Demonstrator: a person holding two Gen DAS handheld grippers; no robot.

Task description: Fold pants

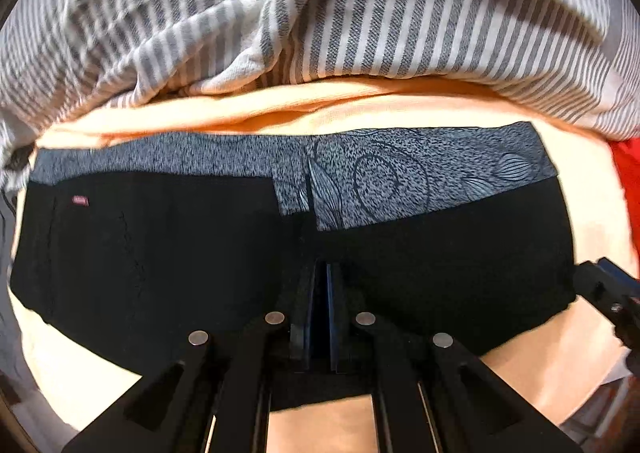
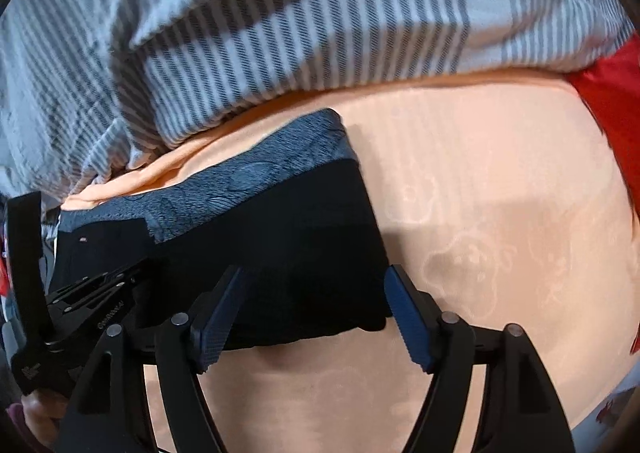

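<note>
One folded pants bundle, long axis crosswise, waistband far side.

Pants: one folded black pair with a grey patterned waistband
Striped grey-and-white cloths: one
Peach sheets: one
Red fabric pieces: one
Tongs: two, left tongs and right tongs

A bedroom at home: peach bedsheet printed with faint cartoon bears spread underneath, rumpled grey-and-white striped blanket heaped at twelve o'clock, red cloth at two.
</note>
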